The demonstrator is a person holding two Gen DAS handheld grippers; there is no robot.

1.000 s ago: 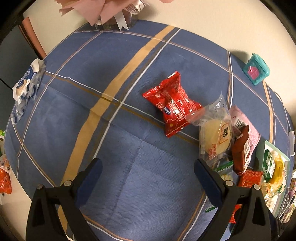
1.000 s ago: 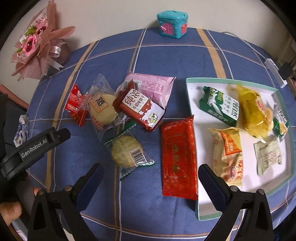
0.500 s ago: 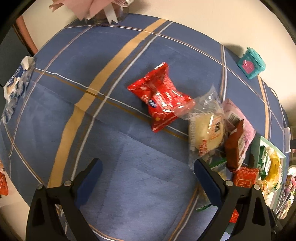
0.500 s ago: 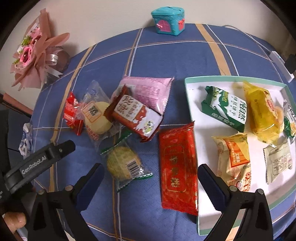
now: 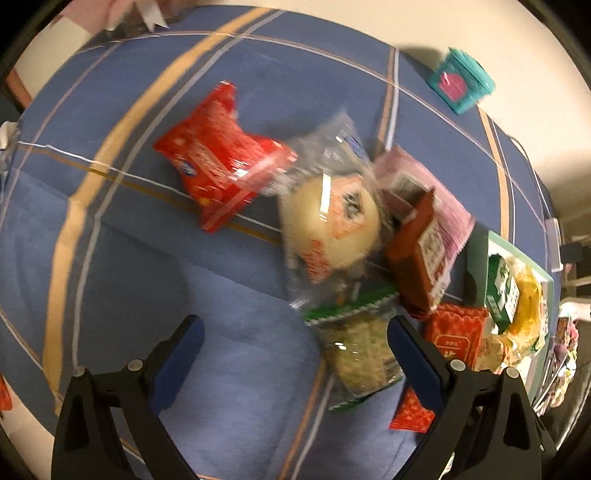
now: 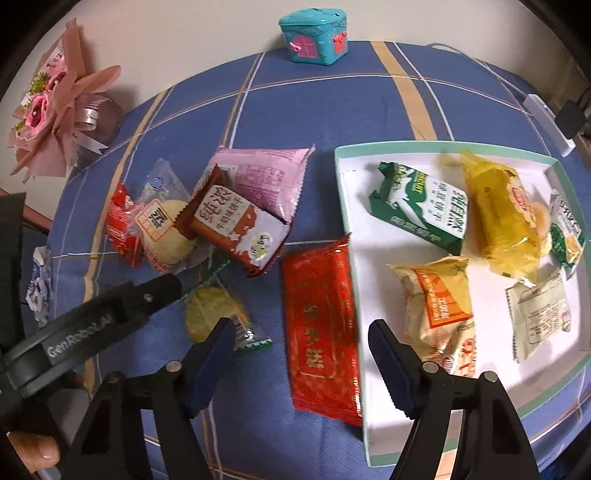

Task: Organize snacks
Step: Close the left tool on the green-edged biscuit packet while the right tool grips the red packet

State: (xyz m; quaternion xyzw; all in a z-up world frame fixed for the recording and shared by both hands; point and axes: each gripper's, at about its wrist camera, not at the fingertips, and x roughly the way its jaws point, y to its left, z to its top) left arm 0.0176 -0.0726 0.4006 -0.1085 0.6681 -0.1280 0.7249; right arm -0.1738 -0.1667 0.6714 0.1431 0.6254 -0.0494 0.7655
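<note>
Right gripper (image 6: 301,354) pointing steeply down, closing astride flat red packet (image 6: 321,332).

A round tabletop (image 6: 332,110) wears a blue cloth crossed with tan and white stripes. Behind it, toward twelve o'clock, stands a plain cream wall (image 6: 184,33). The light is warm and indoor.

The right gripper (image 6: 301,350) points steeply down, its blue-padded jaws closing with the pads not yet pressing on anything. The left gripper (image 5: 293,350) also points steeply down, jaws spread wide with nothing pressed between the pads; in the right wrist view its black body (image 6: 96,325) lies just left of the right claw, with a fingertip (image 6: 35,452) of the hand holding it at the lower left.
</note>
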